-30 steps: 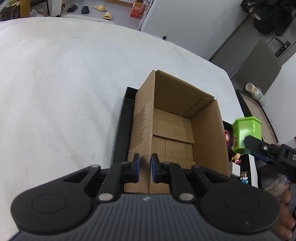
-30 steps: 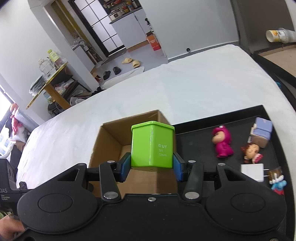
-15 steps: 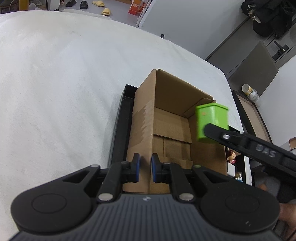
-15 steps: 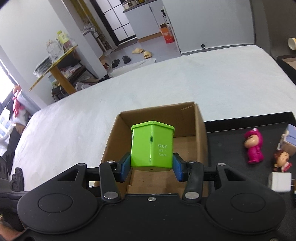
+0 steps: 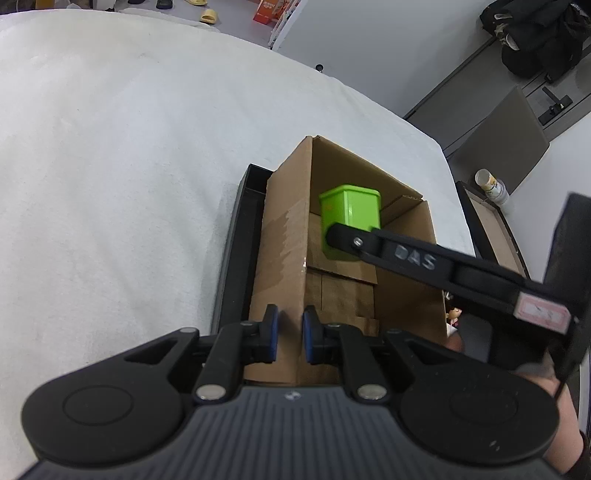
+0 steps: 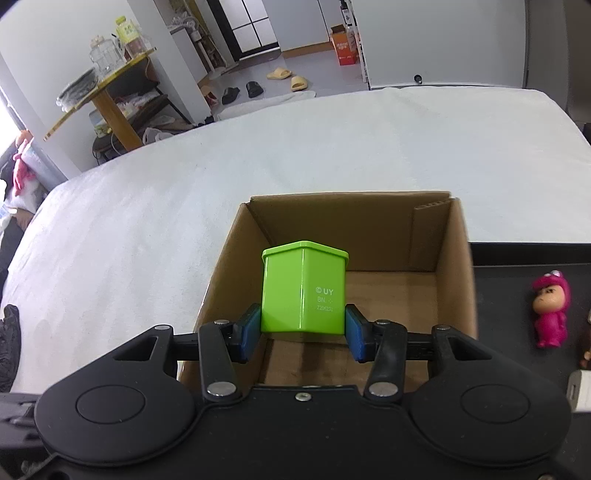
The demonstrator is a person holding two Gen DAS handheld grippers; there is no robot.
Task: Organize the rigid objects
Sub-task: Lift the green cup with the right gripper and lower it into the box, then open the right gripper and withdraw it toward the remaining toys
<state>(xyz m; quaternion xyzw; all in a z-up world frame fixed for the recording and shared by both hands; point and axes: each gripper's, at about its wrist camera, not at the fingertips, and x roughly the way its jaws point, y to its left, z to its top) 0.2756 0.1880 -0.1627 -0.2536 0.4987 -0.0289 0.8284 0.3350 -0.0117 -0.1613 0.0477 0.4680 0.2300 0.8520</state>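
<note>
1. a white cloth-covered surface (image 6: 332, 147) fills most of both views, with a black tray (image 5: 236, 236) lying on it and an open cardboard box (image 6: 454, 280) standing at the tray's left end.
2. beyond the surface, the right wrist view shows a grey floor with slippers (image 6: 288, 79), an orange carton (image 6: 345, 51) and a wooden side table (image 6: 107, 99) loaded with jars.
3. the right gripper (image 6: 302, 332) has its blue pads pressed on both sides of a green square container (image 6: 304, 291), which hangs upright over the box's open top, above the cardboard floor.
4. the left gripper (image 5: 289, 334) sits low at the near end of the box, its fingers (image 5: 271, 332) nearly together with a narrow gap; the near box wall shows in that gap, and i cannot tell whether the pads pinch it.
5. only the left wrist view shows the right gripper from the side, its black finger (image 5: 406, 258) marked "das" reaching across the box to the container (image 5: 351, 221), plus a grey cabinet (image 5: 498, 129) and a dark bag (image 5: 539, 33).
6. only the right wrist view shows the printed "uy" lettering on the container and a pink figurine (image 6: 550, 310) standing on the tray to the right of the box.
</note>
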